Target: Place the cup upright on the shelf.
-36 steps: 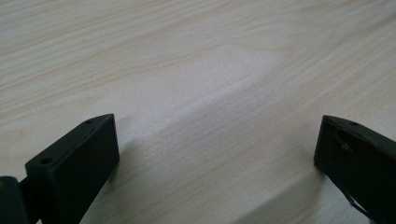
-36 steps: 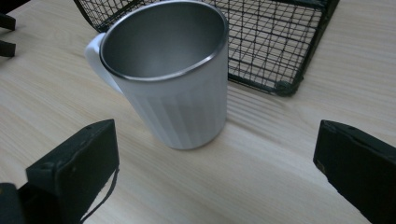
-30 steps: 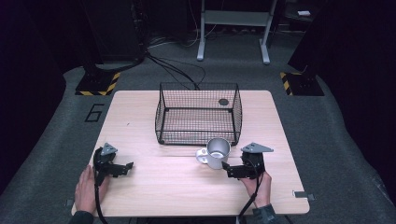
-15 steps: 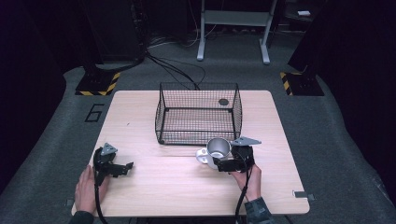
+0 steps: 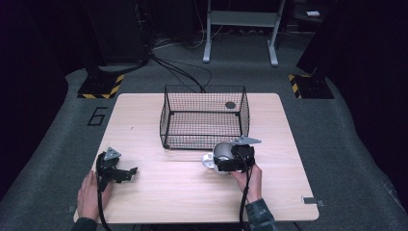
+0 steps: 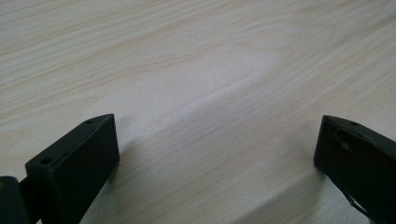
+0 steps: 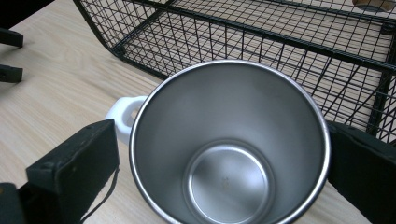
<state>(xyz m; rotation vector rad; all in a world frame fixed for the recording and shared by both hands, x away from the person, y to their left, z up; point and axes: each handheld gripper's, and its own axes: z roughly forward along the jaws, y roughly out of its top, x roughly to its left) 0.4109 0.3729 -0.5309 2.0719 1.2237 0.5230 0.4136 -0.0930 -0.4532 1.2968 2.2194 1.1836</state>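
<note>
Right tool [image 7: 219, 186] straddles the steel mug [image 7: 229, 144], jaws spread wide on either side of its rim, nothing clamped yet. The mug stands on the surface [image 5: 159, 192] just near of the wire basket [image 5: 204, 120]. Left tool [image 5: 126, 172] rests agape, well off to the left. The risk: an off-centre squeeze on that slick round wall could tip the mug.

Mug [image 5: 217, 157] btwn right tool [image 5: 226, 161] jaws, before basket [image 5: 204, 118].
</note>
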